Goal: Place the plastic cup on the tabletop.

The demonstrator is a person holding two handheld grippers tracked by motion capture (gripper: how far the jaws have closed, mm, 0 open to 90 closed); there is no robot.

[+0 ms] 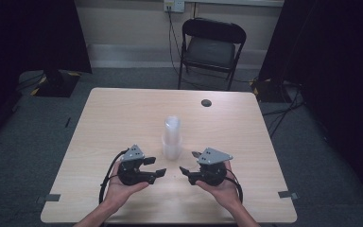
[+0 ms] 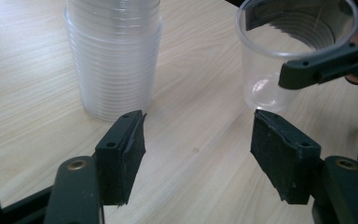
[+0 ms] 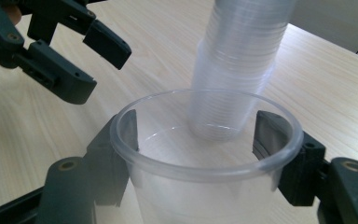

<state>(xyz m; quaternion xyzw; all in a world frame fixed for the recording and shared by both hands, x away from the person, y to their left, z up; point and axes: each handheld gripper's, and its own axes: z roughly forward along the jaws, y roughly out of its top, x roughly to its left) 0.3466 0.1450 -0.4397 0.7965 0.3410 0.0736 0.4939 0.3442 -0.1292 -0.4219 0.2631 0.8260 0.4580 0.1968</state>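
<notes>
my left gripper (image 2: 193,154): jaws spread wide, nothing between | right gripper (image 3: 196,140): straddling a clear cup (image 3: 205,158), contact unclear | cup stack (image 2: 114,56) just beyond on the table (image 1: 123,113)

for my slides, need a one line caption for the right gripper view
Right claw open around a clear cup, stack of cups behind it.
</notes>
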